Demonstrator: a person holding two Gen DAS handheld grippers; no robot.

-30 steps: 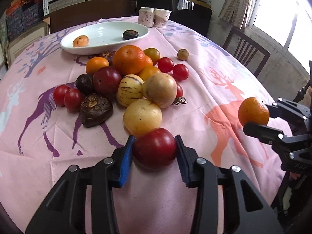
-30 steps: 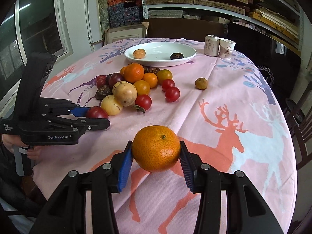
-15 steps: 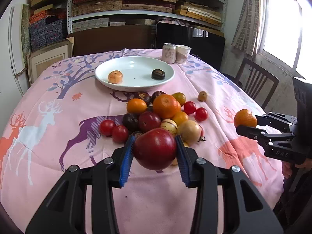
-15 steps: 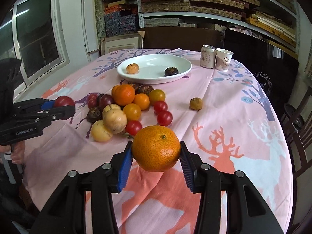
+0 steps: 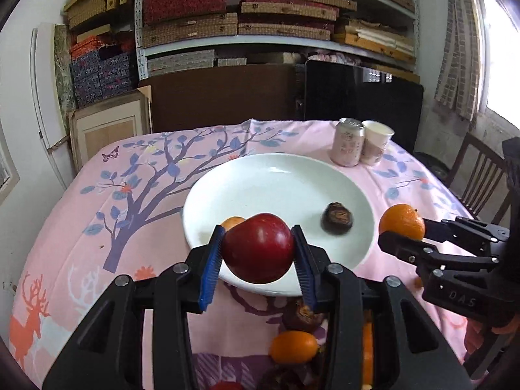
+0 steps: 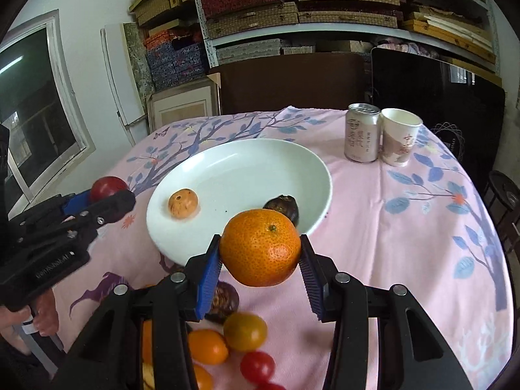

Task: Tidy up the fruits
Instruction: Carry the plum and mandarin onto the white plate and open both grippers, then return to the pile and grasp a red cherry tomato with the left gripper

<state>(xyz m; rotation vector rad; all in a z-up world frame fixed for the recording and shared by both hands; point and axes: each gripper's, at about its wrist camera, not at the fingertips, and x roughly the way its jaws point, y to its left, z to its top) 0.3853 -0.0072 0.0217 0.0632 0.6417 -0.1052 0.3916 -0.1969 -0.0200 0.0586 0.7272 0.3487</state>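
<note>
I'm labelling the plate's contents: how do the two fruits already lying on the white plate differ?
The pale orange speckled fruit is light-coloured with a fairly smooth skin and a small dark hole; the dark brown wrinkled fruit is almost black and rough. The pale orange speckled fruit lies toward the left of the white plate, the dark brown wrinkled fruit toward its near right rim. Both are small, roundish, and rest apart.
</note>
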